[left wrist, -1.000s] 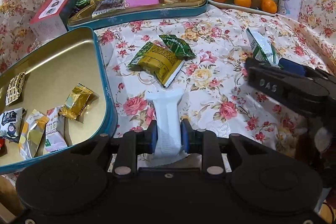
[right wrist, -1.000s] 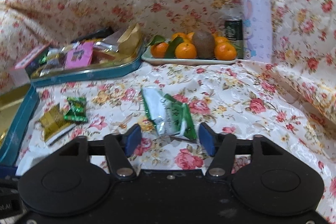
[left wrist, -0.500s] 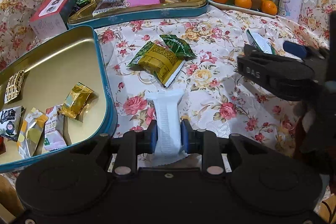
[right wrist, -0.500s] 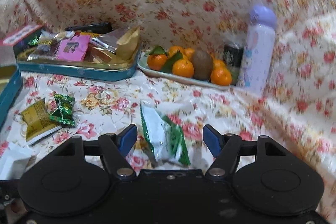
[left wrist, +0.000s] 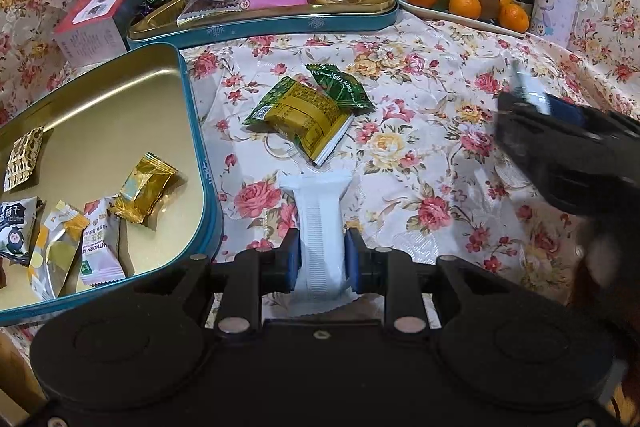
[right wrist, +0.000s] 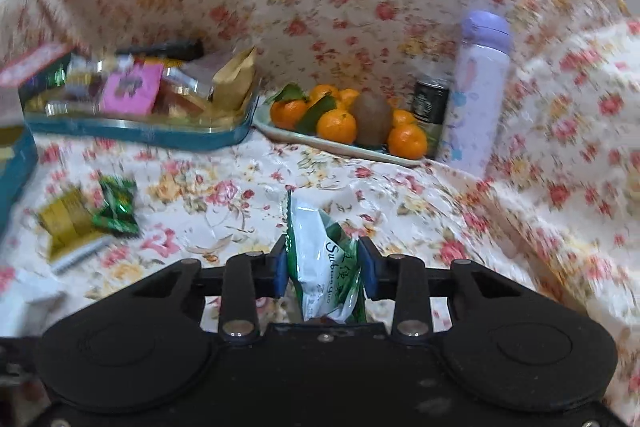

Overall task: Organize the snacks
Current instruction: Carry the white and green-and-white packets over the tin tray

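1. Left wrist view, biggest surface first: floral cloth (left wrist: 420, 99) spread flat, rising into folds at the far and right sides; open room between the tins and the fruit.
2. Near tin (left wrist: 120, 115), gold inside with teal rim, at the left edge; right wall close beside the left gripper; five wrapped snacks lying in the lower part, upper part bare.
3. Far tin (left wrist: 280, 23) behind it, crowded with packets; small box (left wrist: 100, 11) touching at its left corner.
4. Fruit tray (right wrist: 340, 147) with oranges and a kiwi, then a purple bottle (right wrist: 476, 91) upright against the cloth fold.
5. Right gripper (right wrist: 323, 269) closing on green-white packet (right wrist: 320, 255); blue pads pressing both sides; packet standing on edge, long axis pointing forward and away, lifted off the cloth.
6. Left gripper (left wrist: 320, 259) clamped on white packet (left wrist: 320, 223); long axis pointing straight ahead, far end resting toward the cloth, near end behind the pads.
7. Yellow-green packet (left wrist: 308, 115) just ahead of the white one, tilted, with a small green candy (left wrist: 340, 87) touching at its far corner.
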`<action>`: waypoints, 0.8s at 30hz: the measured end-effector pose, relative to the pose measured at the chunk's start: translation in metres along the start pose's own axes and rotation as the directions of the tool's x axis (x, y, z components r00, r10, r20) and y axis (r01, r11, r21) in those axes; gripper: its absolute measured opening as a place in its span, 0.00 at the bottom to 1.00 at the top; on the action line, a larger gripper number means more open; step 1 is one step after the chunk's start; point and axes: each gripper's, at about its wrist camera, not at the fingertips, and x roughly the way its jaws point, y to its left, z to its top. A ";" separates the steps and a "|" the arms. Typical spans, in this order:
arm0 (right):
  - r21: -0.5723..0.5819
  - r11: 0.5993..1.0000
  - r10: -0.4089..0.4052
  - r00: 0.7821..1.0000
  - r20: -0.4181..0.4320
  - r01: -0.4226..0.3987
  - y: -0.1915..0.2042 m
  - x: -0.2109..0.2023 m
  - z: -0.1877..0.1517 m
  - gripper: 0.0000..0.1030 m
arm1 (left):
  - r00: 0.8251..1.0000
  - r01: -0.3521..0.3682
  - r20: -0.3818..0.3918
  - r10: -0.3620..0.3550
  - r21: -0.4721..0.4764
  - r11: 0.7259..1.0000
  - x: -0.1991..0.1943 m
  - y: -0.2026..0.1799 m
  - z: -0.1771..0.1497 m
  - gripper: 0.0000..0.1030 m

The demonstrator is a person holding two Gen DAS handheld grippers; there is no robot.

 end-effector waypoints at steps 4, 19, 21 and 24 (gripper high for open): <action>0.086 0.996 0.034 0.999 0.033 -0.037 -0.011 -0.034 -0.005 0.35 | 1.000 -0.004 0.001 0.004 0.008 1.000 0.000 -0.001 0.000 0.32; 0.168 0.978 0.109 0.991 0.073 -0.120 -0.013 -0.139 -0.054 0.35 | 1.000 0.019 -0.002 -0.019 0.053 0.998 -0.018 0.009 -0.022 0.26; 0.172 0.976 0.122 0.990 0.068 -0.132 -0.011 -0.147 -0.059 0.35 | 1.000 0.030 0.005 -0.030 0.050 0.998 -0.026 0.013 -0.029 0.26; 0.184 0.971 0.144 0.988 0.057 -0.152 -0.009 -0.155 -0.064 0.35 | 0.999 0.039 0.015 -0.040 0.054 0.998 -0.038 0.019 -0.040 0.26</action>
